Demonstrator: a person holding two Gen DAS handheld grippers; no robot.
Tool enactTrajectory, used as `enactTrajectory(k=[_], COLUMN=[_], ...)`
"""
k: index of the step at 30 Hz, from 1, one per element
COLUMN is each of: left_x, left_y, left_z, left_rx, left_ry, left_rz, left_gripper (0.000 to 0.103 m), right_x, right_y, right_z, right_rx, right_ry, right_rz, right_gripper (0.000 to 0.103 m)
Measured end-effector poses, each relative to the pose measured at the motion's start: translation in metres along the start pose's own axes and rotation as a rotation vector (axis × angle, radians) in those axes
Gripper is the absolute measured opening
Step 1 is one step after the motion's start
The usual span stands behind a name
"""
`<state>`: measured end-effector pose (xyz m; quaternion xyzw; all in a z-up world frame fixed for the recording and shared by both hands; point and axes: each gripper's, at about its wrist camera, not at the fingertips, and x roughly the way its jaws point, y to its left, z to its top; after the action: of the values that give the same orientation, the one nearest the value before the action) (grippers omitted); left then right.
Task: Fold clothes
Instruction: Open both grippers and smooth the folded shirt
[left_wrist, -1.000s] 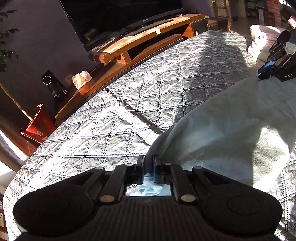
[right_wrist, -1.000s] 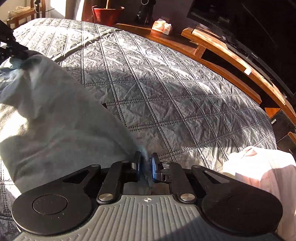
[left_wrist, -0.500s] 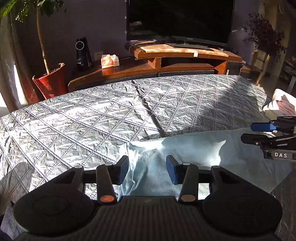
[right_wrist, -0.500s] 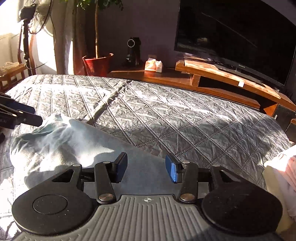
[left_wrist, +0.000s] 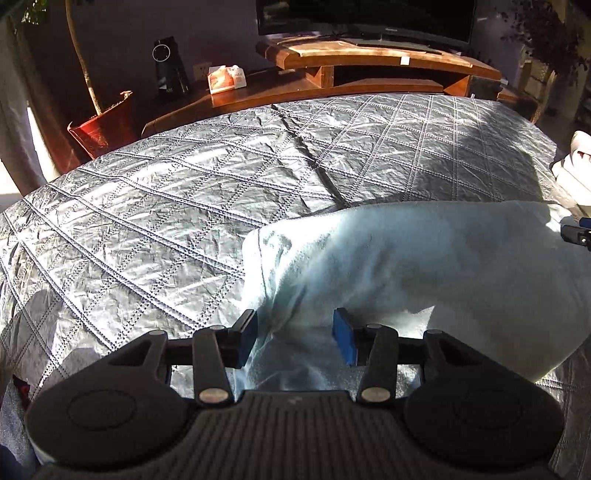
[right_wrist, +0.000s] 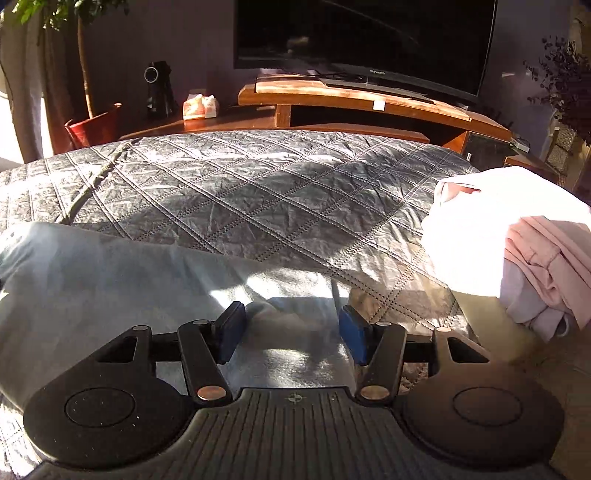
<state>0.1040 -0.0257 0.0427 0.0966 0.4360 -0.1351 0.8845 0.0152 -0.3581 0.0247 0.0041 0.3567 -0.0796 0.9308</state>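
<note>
A pale blue garment (left_wrist: 424, 266) lies folded on the grey quilted bedspread (left_wrist: 184, 206). Its left end runs down between the blue pads of my left gripper (left_wrist: 294, 338), which stands open just above it; the pads do not press on the cloth. In the right wrist view the same pale blue garment (right_wrist: 110, 280) stretches from the left edge to my right gripper (right_wrist: 291, 334). That gripper's jaws are opening, with the cloth's right end lying loose between and below them. A tip of the right gripper (left_wrist: 576, 232) shows at the left view's right edge.
A pile of white and pink clothes (right_wrist: 517, 240) sits on the bed's right side. Beyond the bed stand a wooden TV bench (right_wrist: 369, 99) with a dark TV (right_wrist: 362, 37), a tissue box (left_wrist: 225, 77), a black device (left_wrist: 170, 66) and a red plant pot (left_wrist: 99, 129).
Both grippers were shut on the garment's corners a second ago and have let go; the cloth has dropped onto the bed. Both wrists rolled level, and the right gripper's jaws widened further.
</note>
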Motion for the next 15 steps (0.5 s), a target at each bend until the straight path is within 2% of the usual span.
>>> enactTrajectory(k=[2,5,6,7,9,12,15], left_x=[-0.013,-0.031,-0.037,-0.043,-0.055,-0.067,-0.078], left_y=[0.008,0.020,0.025,0.032,0.045,0.061,0.077], left_z=[0.005,0.009,0.010,0.010,0.009,0.007,0.005], left_rx=[-0.061,-0.146,-0.180,-0.222,-0.300,-0.374,-0.476], left_ry=[-0.025,-0.051,-0.058,-0.065,-0.081,-0.102,-0.140], left_rz=[-0.017,-0.025,-0.022,-0.023,-0.028,0.003,-0.003], left_gripper=[0.041,0.051,0.056,0.056,0.056,0.058,0.061], right_x=[-0.013,-0.008,-0.006,-0.007,-0.022,-0.050,-0.066], right_y=[0.004,0.008,0.006,0.007,0.022,0.067,0.131], right_z=[-0.005,-0.017,-0.021,-0.019,-0.013,-0.010,-0.020], right_rx=[-0.030,-0.057,-0.045,-0.053,-0.127,-0.293,-0.489], right_ry=[-0.036,0.016,0.018,0.025,-0.028,-0.113,-0.130], right_rz=[0.001,0.025,0.027,-0.005,-0.022,0.065,0.199], right_gripper=[0.062,0.063,0.066,0.067,0.060,0.061,0.060])
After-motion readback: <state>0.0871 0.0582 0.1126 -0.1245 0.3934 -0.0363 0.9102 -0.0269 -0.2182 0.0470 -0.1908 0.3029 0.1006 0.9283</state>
